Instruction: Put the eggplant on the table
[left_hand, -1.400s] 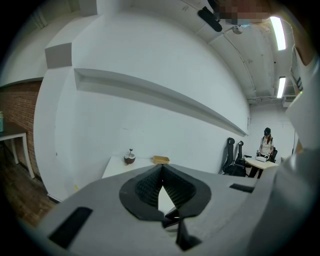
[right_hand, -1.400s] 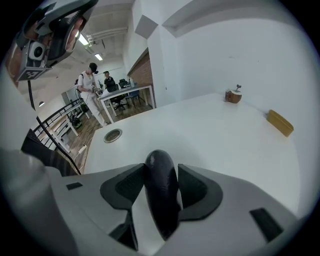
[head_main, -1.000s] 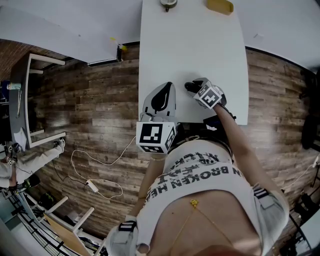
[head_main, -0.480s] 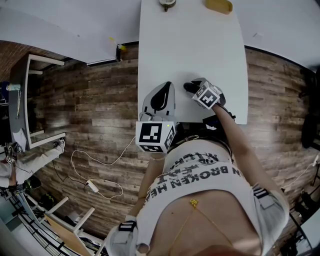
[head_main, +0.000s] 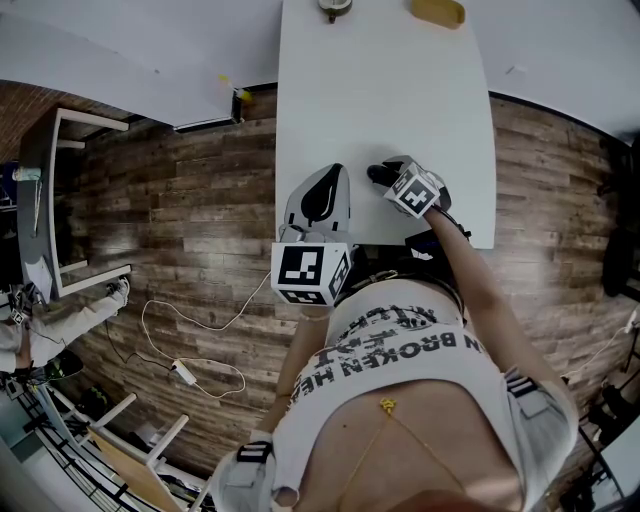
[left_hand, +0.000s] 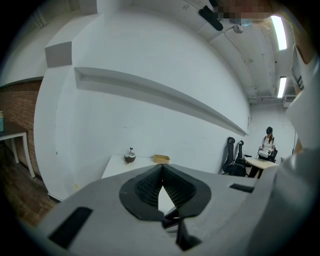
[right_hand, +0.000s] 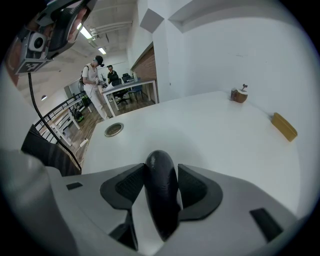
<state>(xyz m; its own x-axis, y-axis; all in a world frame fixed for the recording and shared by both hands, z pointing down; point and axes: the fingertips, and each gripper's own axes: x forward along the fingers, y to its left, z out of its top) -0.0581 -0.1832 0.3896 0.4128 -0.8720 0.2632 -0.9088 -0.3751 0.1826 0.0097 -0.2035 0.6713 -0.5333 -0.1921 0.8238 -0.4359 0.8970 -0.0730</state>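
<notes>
The eggplant (right_hand: 161, 192) is dark, smooth and long, and it sticks forward out of my right gripper (right_hand: 161, 175), whose pads are shut on its sides. In the head view that gripper (head_main: 385, 175) is over the near part of the white table (head_main: 380, 90), tilted down, with the eggplant's tip (head_main: 376, 173) showing just ahead of it, low over the tabletop; I cannot tell whether it touches. My left gripper (head_main: 322, 190) hangs beside it at the table's near left edge. Its jaws (left_hand: 161, 170) meet at the tips with nothing between them.
A small brown round bowl (head_main: 337, 8) and a flat yellow dish (head_main: 438, 12) sit at the table's far end. A round cable hole (right_hand: 114, 130) is set in the tabletop. Wooden floor, a cable and chairs lie to the left; people stand at desks in the background.
</notes>
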